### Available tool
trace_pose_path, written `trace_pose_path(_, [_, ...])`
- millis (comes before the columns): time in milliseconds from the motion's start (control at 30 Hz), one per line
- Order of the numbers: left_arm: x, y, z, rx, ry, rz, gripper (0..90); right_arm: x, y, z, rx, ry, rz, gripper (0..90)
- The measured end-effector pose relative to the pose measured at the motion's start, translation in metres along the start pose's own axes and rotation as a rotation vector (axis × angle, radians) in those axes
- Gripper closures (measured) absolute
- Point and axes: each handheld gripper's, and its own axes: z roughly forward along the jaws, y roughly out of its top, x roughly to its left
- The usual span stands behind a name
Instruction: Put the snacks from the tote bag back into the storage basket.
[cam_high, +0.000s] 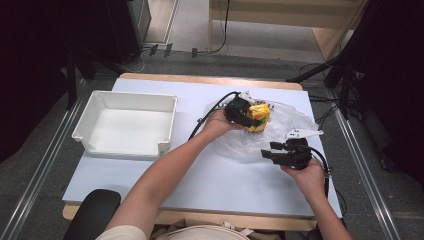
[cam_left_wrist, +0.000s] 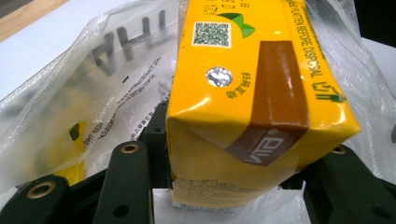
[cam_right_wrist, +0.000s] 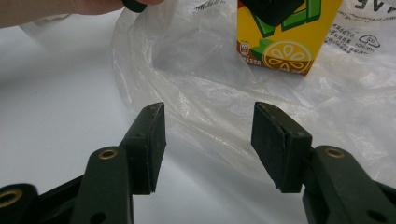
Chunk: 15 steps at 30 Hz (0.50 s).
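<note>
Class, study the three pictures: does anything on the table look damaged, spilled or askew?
Nothing looks spilled or damaged. The yellow drink carton sits intact between the left gripper's jaws, over a crumpled clear plastic bag. The right gripper is open beside the bag; the white bin stands square.

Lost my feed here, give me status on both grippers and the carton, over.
Left gripper shut on yellow drink carton, above clear plastic bag. Right gripper open, empty, at bag's edge. White bin left, nothing blocking.

The left forearm is reaching forward across the table, its hand gripping the left gripper, whose jaws are clamping a carton. The right hand is holding the right gripper nearer, jaws spread apart, gripping nothing.
</note>
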Motion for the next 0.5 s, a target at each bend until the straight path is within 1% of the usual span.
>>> trace_pose_path(67, [-0.002,0.001,-0.001,0.003,0.002,0.001,51.5,0.001,0.000,-0.001,-0.006,0.003,0.004,46.6])
trace_pose_path(100, [-0.002,0.002,-0.002,0.010,-0.003,0.011,51.5,0.001,0.001,-0.002,-0.008,0.002,0.002,46.6])
trace_pose_path(233, [-0.007,0.005,-0.004,0.026,-0.009,0.012,51.5,0.004,0.002,-0.002,-0.011,-0.003,0.000,46.5])
trace_pose_path(267, [-0.007,0.006,-0.006,0.031,-0.008,0.022,51.5,0.005,0.003,-0.003,-0.011,-0.005,-0.005,46.5])
trace_pose_path(300, [-0.008,0.008,-0.007,0.023,-0.004,0.011,51.5,0.006,0.003,-0.003,-0.015,-0.006,-0.008,46.5])
trace_pose_path(333, [-0.008,0.009,-0.009,0.026,-0.003,0.015,51.5,0.007,0.004,-0.003,-0.014,-0.006,-0.012,46.4])
trace_pose_path(400, [-0.009,0.011,-0.014,0.019,-0.003,0.009,51.5,0.008,0.005,-0.004,-0.019,-0.005,-0.016,46.3])
trace_pose_path(500, [-0.010,0.015,-0.022,0.025,0.001,0.012,51.5,0.011,0.006,-0.004,-0.017,-0.004,-0.021,46.3])
